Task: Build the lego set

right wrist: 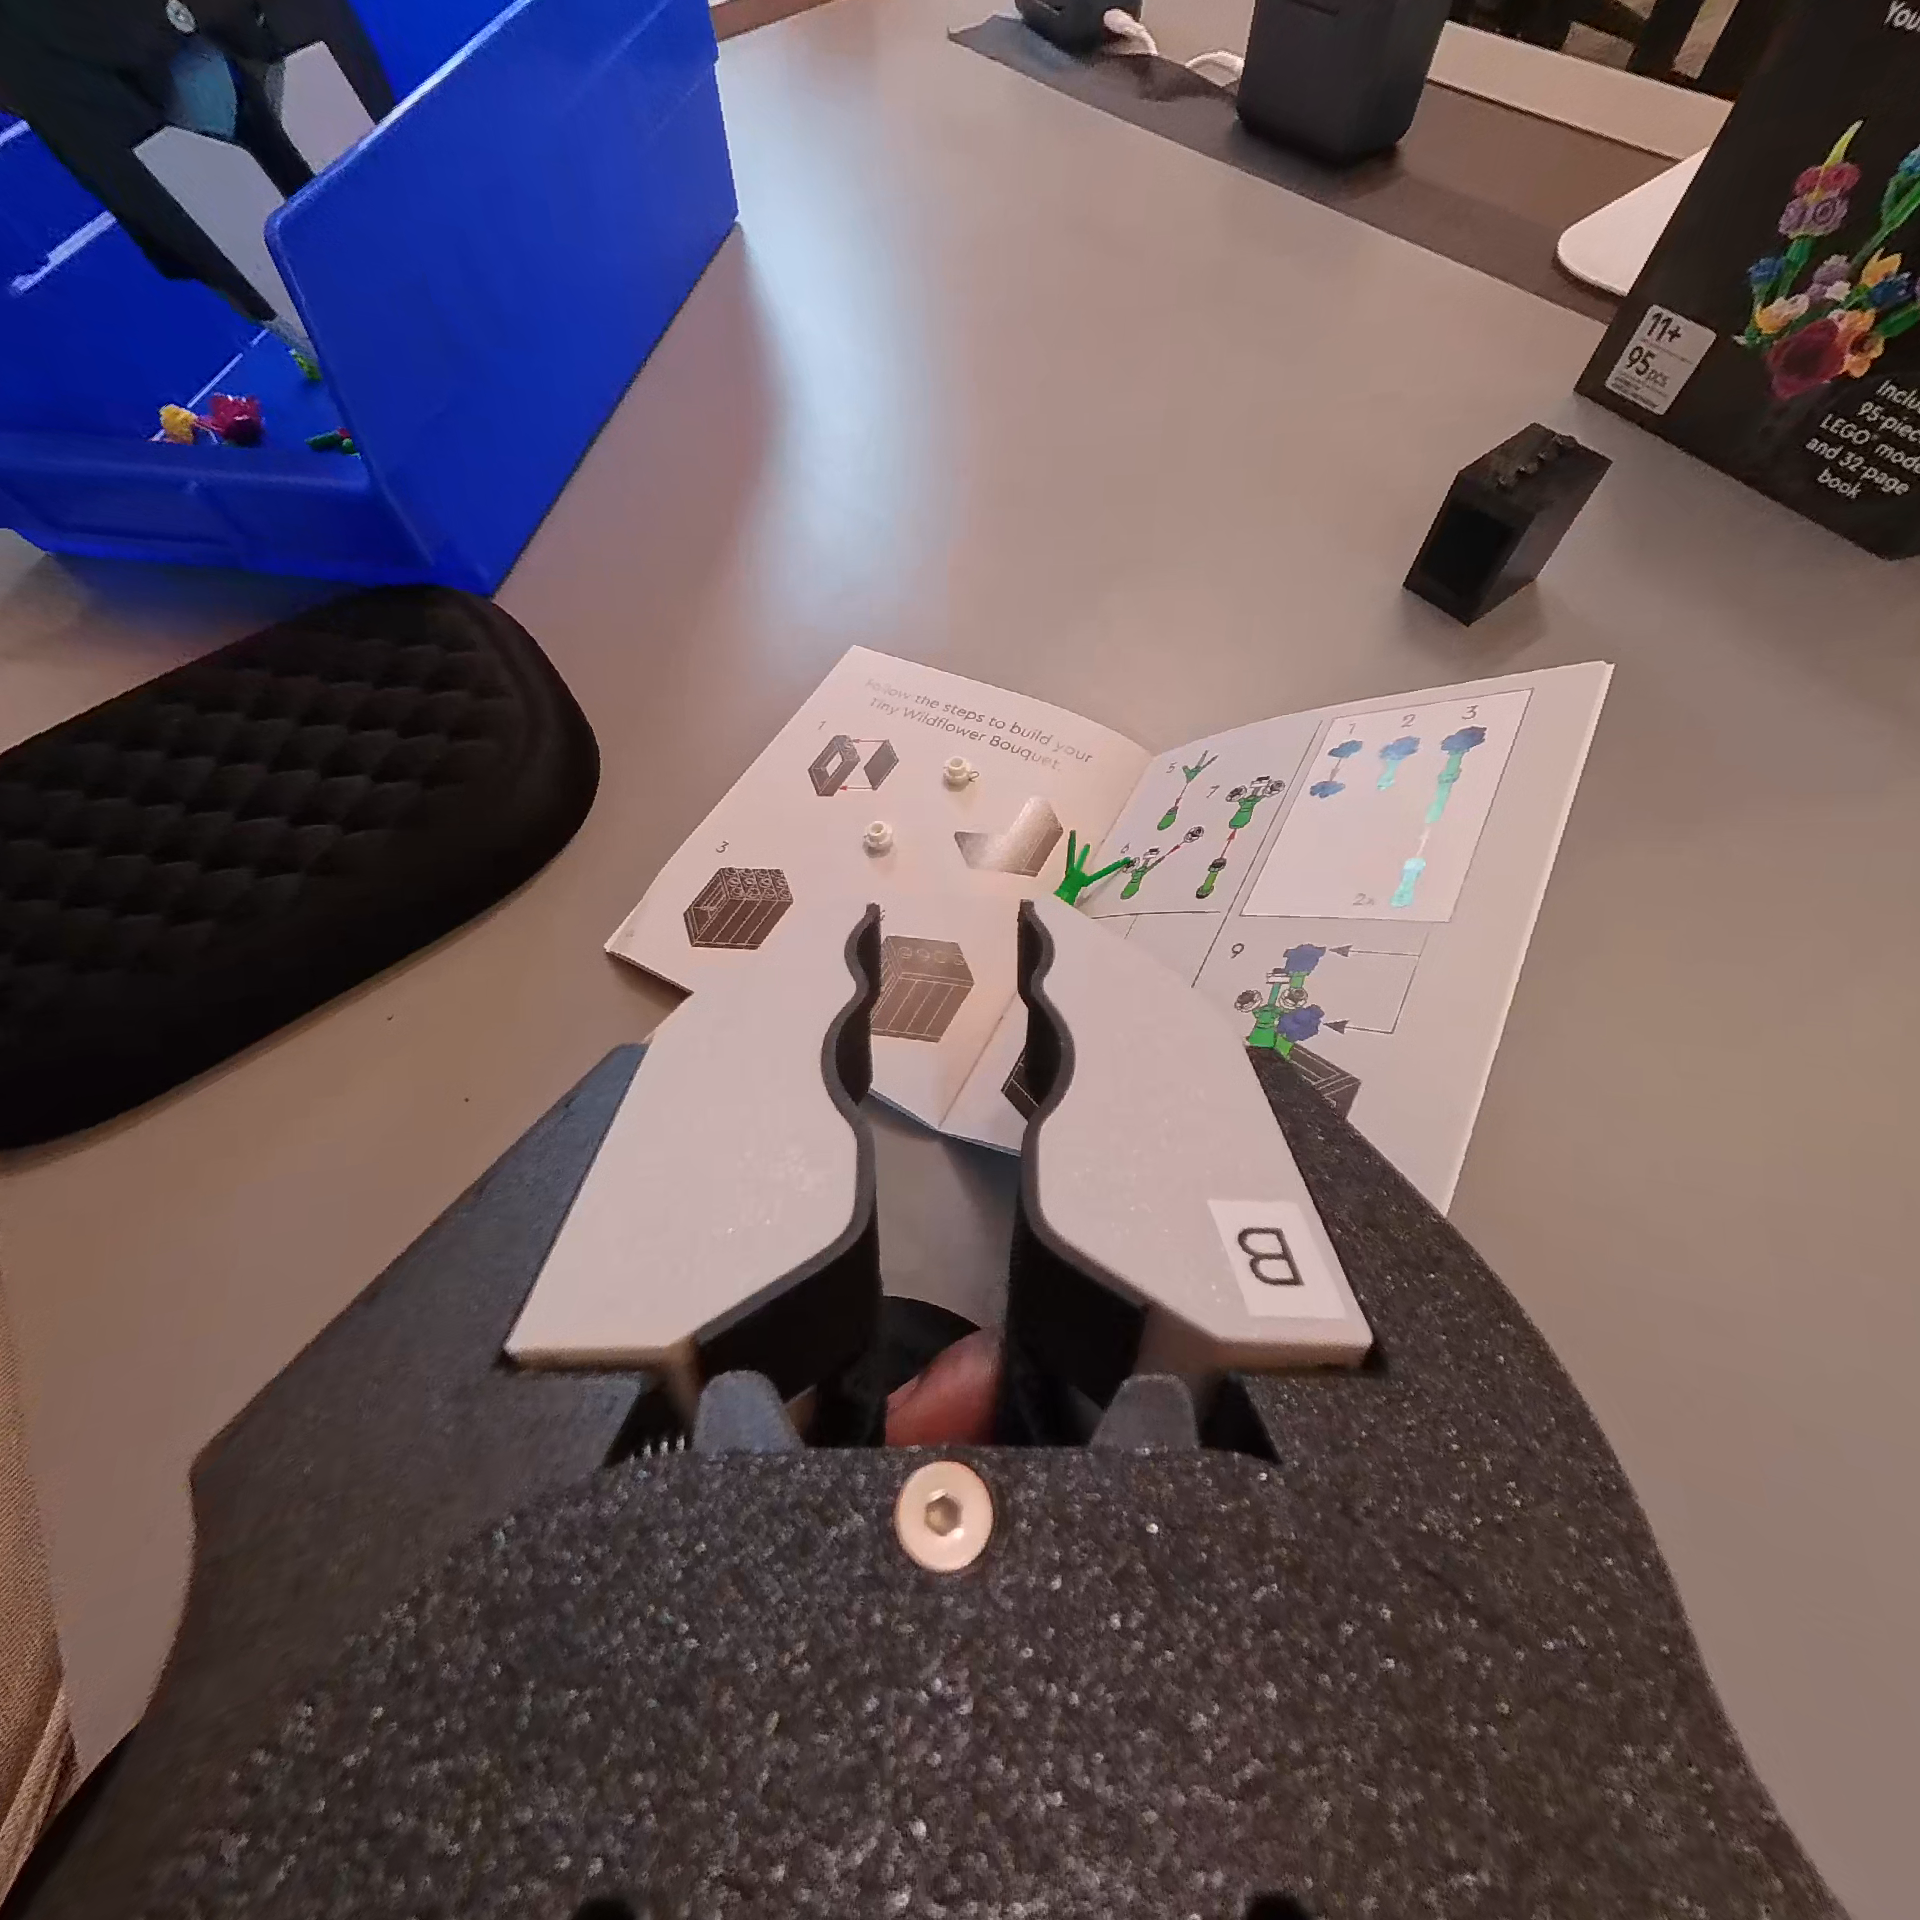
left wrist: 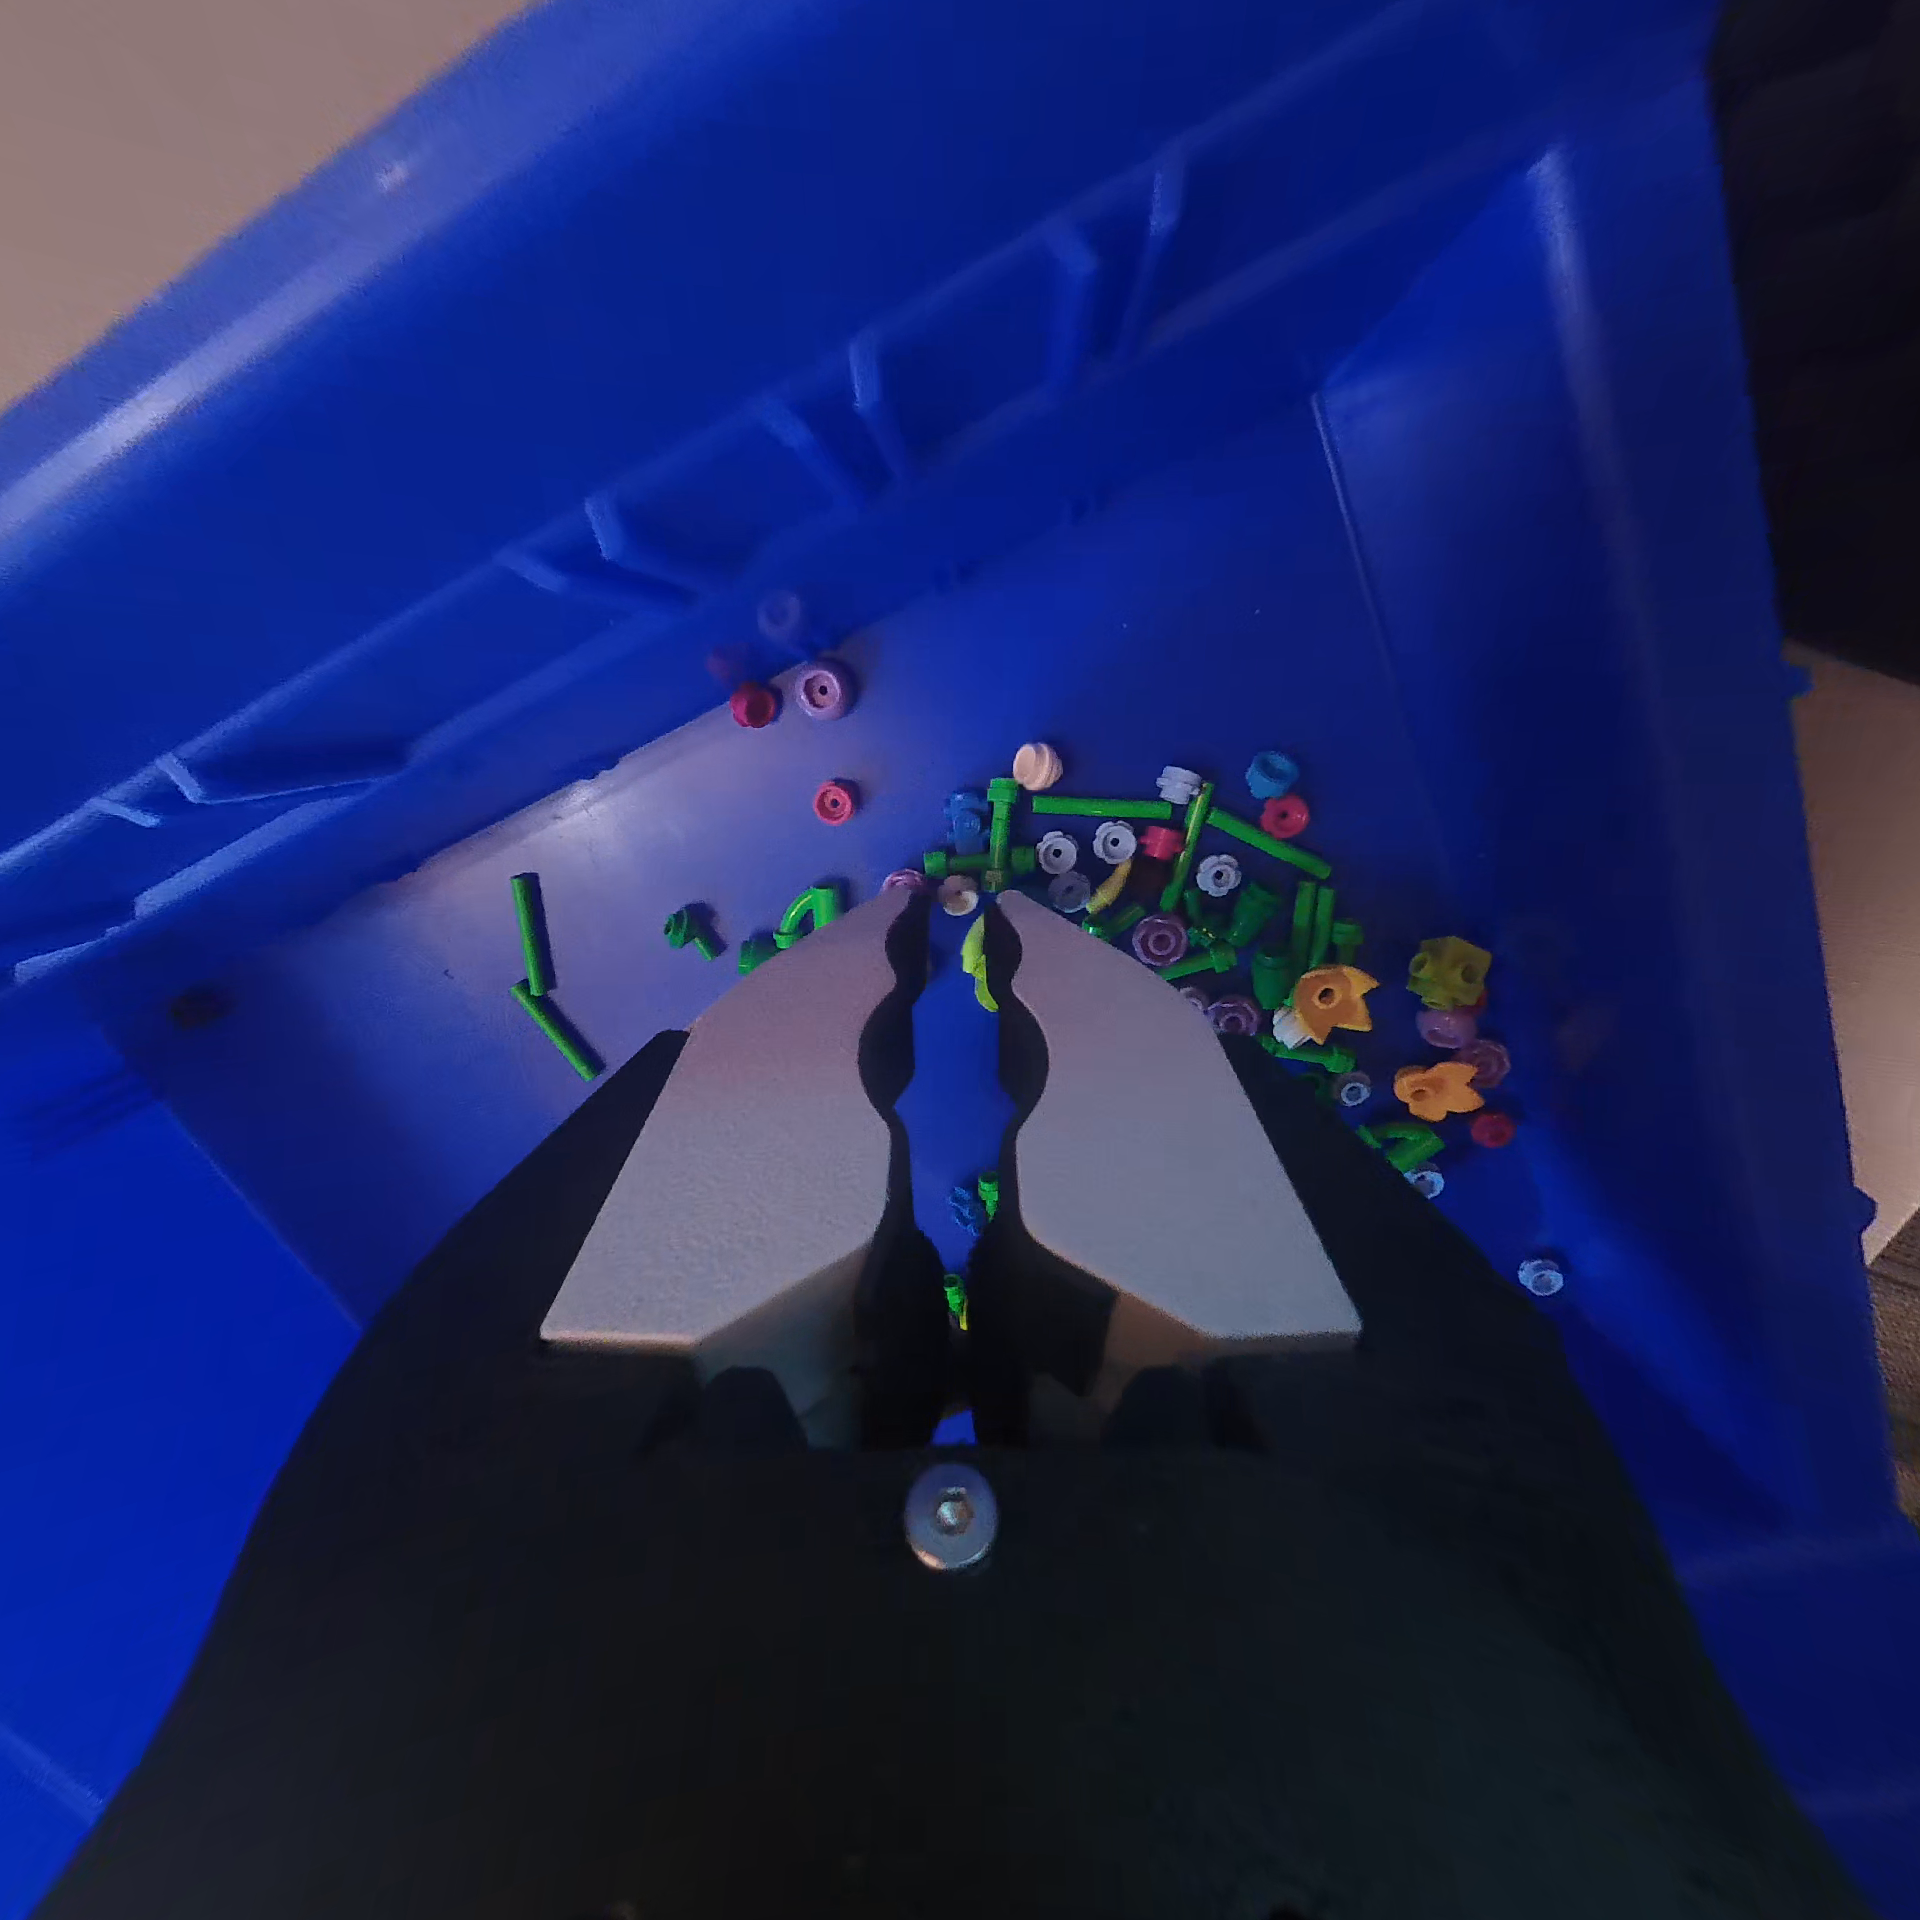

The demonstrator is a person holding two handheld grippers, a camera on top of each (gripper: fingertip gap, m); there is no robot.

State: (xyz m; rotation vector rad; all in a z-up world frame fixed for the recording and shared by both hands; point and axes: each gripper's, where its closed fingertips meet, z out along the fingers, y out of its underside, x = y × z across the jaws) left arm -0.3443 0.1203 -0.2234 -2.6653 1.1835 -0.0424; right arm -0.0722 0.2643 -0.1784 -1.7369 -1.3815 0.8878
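Note:
My left gripper [left wrist: 958, 902] reaches down into a blue bin [left wrist: 1039, 364]. Its jaws are a narrow gap apart, and the tips flank a small cream round piece [left wrist: 958, 894] at the edge of a pile of loose pieces: green stems [left wrist: 1101, 805], lilac rounds [left wrist: 1158, 940], orange petals [left wrist: 1335, 1000]. A lime piece [left wrist: 977, 961] shows between the fingers, apart from the left one. My right gripper [right wrist: 948, 909] is open and empty above the open instruction booklet [right wrist: 1455, 1039]. A green forked stem [right wrist: 1081, 868] and two cream rounds [right wrist: 961, 771] lie on the booklet.
On the grey table, the blue bin [right wrist: 499, 270] stands at the far left with the left gripper [right wrist: 272, 317] inside it. A black padded rest [right wrist: 260, 831] lies left of the booklet. A black block [right wrist: 1496, 530] and the set's box [right wrist: 1787, 312] stand at the right. One gripper's finger ends stand about 30 centimetres off the other's.

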